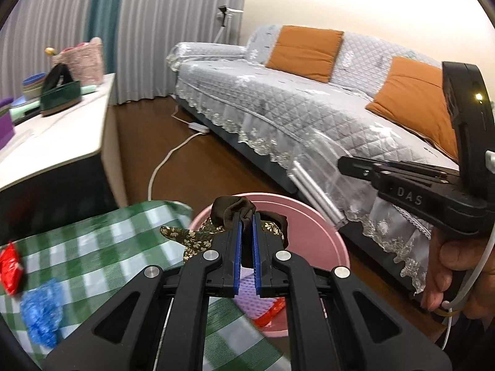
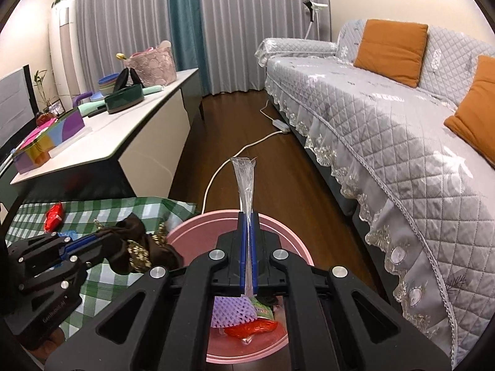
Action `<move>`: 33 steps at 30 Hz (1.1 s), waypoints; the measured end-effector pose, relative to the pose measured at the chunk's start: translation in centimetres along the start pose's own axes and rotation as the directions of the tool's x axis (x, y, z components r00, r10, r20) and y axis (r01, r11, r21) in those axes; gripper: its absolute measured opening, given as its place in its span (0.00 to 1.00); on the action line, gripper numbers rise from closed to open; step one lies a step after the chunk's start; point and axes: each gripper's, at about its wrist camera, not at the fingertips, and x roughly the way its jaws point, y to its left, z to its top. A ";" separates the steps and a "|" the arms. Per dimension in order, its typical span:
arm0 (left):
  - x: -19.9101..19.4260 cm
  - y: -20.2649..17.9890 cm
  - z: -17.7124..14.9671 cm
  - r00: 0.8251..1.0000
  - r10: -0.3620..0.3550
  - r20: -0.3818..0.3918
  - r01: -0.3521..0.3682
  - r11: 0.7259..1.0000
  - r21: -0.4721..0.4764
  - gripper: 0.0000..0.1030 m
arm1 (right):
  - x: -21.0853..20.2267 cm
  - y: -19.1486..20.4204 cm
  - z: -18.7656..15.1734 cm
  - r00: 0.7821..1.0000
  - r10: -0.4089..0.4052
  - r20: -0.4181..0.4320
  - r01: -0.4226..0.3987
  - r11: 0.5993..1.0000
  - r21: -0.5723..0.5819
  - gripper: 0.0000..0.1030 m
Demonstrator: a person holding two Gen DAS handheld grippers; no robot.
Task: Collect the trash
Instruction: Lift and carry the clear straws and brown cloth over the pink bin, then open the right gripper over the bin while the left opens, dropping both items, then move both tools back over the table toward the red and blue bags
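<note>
My left gripper [image 1: 246, 216] is shut on a dark brown wrapper with gold flower print [image 1: 235, 208], held over the near rim of the pink bin [image 1: 312, 216]. From the right wrist view the left gripper [image 2: 103, 238] holds the wrapper [image 2: 139, 244] at the bin's left edge. My right gripper [image 2: 248, 216] is shut on a clear plastic wrapper [image 2: 246, 179] that sticks up above the pink bin [image 2: 287, 232]. The right gripper [image 1: 343, 162] appears in the left wrist view, over the bin's right side. Purple foam net [image 2: 232, 309] and red wrapper [image 2: 250, 329] lie inside the bin.
A green checked cloth [image 1: 92, 247] covers the table with a red wrapper [image 1: 10, 266] and a blue crumpled bag [image 1: 41, 312] on it. A grey sofa [image 2: 386, 117] with orange cushions stands right. A white sideboard [image 2: 123, 130] with boxes and bowls stands left. A white cable [image 2: 235, 154] crosses the wooden floor.
</note>
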 end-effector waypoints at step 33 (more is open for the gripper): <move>-15.7 9.0 -3.5 0.937 0.337 0.094 -0.319 0.933 -0.169 0.74 | -6.0 11.4 0.7 0.975 0.115 0.188 -0.106 0.993 -0.059 0.81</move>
